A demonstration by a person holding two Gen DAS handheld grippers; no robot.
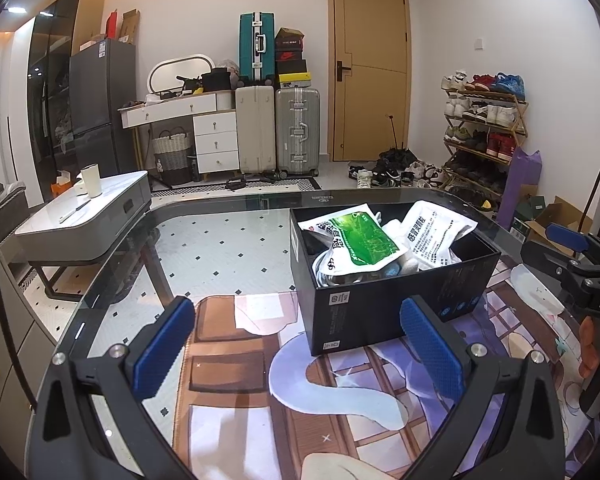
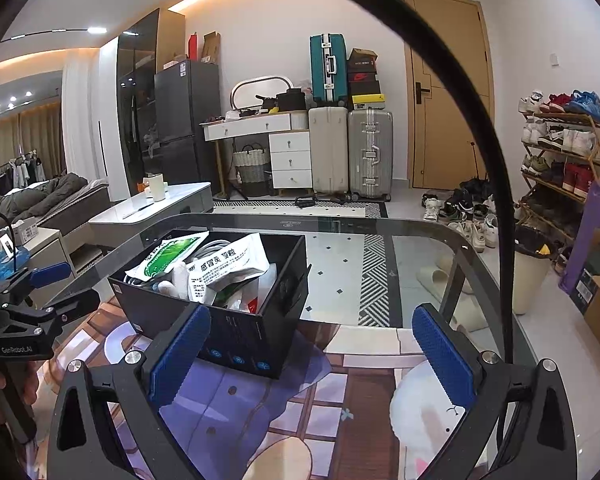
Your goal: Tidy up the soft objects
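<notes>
**Pouches sitting in the black box, both tongs hanging spread and empty**

Clutter is ringing the glass bench (image 1: 228, 216) on every far side. Seen from the left wrist, suitcases (image 1: 278, 130) are standing stacked at 12 o'clock beside a wooden door (image 1: 368, 68), a shoe rack (image 1: 484, 120) is filling 2 o'clock with loose shoes spilling onto the floor below it, and a low grey side table (image 1: 88, 216) carrying a white cup is sitting at 10 o'clock.

The black box (image 1: 396, 296) is resting on an illustrated mat (image 1: 340, 384) at 1 o'clock from the left tongs (image 1: 298, 344), and its near corner is showing between the blue pads. Inside it, a green-and-white pouch (image 1: 356, 242) is lying on top, with a white printed pouch (image 1: 436, 234) leaning just beside it toward the right wall.

The left tongs are gaping wide with nothing between the pads. The right tongs (image 2: 314, 354) are likewise spread wide and gripping nothing; from that wrist the box (image 2: 236, 336) is sitting at 11 o'clock, partly behind the left pad.

A black cable (image 2: 496, 184) is arcing across the right wrist view, cutting over the door and shoes. Whatever is lying under the two pouches is jumbled and hard to make out. Each view is catching the other tongs only at its edge, cropped.
</notes>
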